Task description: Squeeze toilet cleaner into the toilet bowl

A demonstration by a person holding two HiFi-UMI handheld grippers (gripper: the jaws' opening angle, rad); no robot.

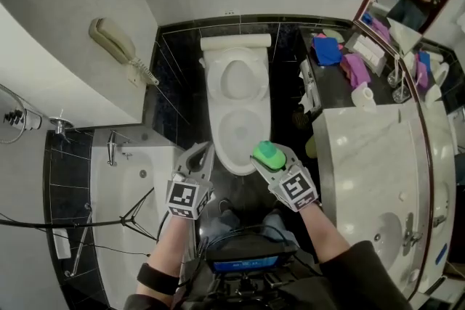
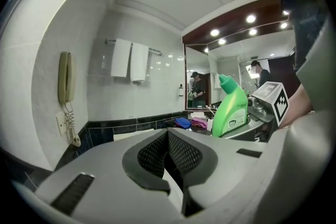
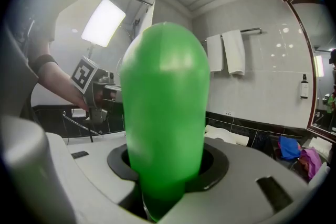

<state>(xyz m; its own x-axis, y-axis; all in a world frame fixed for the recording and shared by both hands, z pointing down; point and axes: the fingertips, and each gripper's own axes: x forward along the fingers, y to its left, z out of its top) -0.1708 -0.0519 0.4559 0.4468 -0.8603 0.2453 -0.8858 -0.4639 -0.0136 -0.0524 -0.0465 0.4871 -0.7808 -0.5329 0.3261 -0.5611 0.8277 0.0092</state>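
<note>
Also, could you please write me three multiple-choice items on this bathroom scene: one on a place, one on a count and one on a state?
1. In the head view, the wall telephone hangs on which side of the toilet?
A left
B right
C directly above

2. How many white towels hang on the wall?
A one
B two
C four

3. The right hand-held gripper is:
A open and empty
B shut and empty
C shut on the green bottle

Answers:
1 A: it is on the white wall left of the toilet.
2 B: two hang side by side.
3 C: its jaws clamp the bottle's body.
</note>
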